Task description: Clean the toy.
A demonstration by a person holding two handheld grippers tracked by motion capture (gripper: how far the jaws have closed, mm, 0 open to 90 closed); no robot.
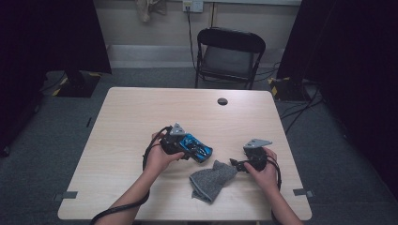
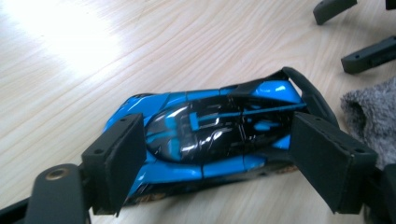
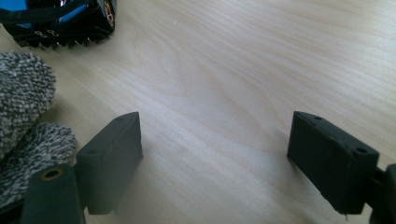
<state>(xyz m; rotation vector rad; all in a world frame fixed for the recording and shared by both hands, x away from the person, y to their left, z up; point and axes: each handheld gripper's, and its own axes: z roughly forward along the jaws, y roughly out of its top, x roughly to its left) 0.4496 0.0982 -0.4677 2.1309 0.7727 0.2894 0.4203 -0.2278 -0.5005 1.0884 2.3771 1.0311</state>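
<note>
A blue and black toy racing car [image 1: 197, 149] [image 2: 215, 130] lies on the wooden table [image 1: 136, 117], a little right of its middle. My left gripper [image 1: 187, 150] [image 2: 217, 158] hangs over the car with its jaws open; one pad stands in front of the nose and the other in front of the tail, neither pressing on it. A grey knitted sock [image 1: 212, 180] [image 2: 371, 114] [image 3: 23, 98] lies crumpled just in front of the car. To the sock's right, my right gripper [image 1: 236, 164] [image 3: 215, 158] [image 2: 351, 32] stands open over bare wood with nothing between its pads.
A black folding chair [image 1: 230, 51] stands behind the table's far edge. A dark round cable hole [image 1: 222, 101] sits in the tabletop near that edge. Both forearms come in over the front edge, with cables trailing from the grippers.
</note>
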